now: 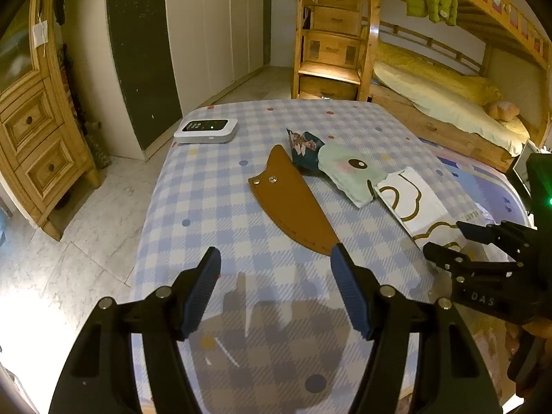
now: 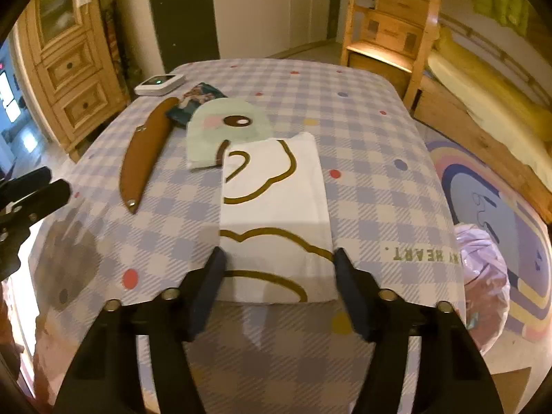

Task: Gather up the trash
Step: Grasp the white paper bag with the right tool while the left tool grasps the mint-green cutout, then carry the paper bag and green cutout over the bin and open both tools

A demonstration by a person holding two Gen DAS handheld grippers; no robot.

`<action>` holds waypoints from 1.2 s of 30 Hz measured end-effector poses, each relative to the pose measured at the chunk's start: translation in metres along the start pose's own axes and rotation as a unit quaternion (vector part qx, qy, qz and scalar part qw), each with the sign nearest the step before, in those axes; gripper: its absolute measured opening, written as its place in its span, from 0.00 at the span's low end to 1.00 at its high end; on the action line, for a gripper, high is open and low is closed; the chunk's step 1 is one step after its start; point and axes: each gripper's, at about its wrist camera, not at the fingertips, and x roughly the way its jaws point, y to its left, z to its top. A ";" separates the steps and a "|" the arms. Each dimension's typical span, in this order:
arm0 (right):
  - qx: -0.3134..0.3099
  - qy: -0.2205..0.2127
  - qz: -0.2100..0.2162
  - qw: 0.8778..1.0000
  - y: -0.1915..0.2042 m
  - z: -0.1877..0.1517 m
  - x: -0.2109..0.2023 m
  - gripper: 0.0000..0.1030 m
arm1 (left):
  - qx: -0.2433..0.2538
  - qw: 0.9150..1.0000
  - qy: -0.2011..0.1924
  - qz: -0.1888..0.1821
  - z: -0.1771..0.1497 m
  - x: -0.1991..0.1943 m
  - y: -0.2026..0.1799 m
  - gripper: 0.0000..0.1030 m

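The right gripper (image 2: 277, 258) has its jaws set on either side of the near end of a white packet (image 2: 274, 214) with gold looping lines; both fingers sit right at the packet's long edges, but whether the pads press on it cannot be told. The packet runs from the lower middle of the right wrist view up toward the centre, its near end close to the table's front edge. The left gripper (image 1: 274, 258) stands partly open and empty over bare checked cloth (image 1: 207, 207), its right fingertip just in front of the narrow end of a brown sheath (image 1: 289, 203).

Beyond the white packet lies a pale green packet (image 2: 227, 127) with a cartoon eye, its near edge tucked under the white one, and a dark crumpled wrapper (image 2: 196, 101) behind it. The sheath lies left of them. A small white device (image 2: 158, 83) sits at the far left corner of the table.

The right half of the table (image 2: 379, 158) is open cloth to its rounded edge. Below that edge, at the lower right, a pale plastic bag (image 2: 483, 276) rests on a rug (image 2: 517, 207).
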 end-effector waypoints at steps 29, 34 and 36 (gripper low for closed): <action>0.082 -0.085 -0.006 0.993 -0.067 0.009 -0.036 0.06 | 0.041 0.997 0.047 -0.039 0.053 0.082 -0.088 0.63; 0.092 -0.085 -0.006 0.992 -0.080 0.005 -0.036 0.06 | 0.031 0.997 0.068 -0.035 0.061 0.102 -0.093 0.63; 0.095 -0.085 -0.006 0.992 -0.083 0.003 -0.037 0.06 | 0.015 0.996 0.071 -0.044 0.064 0.107 -0.090 0.63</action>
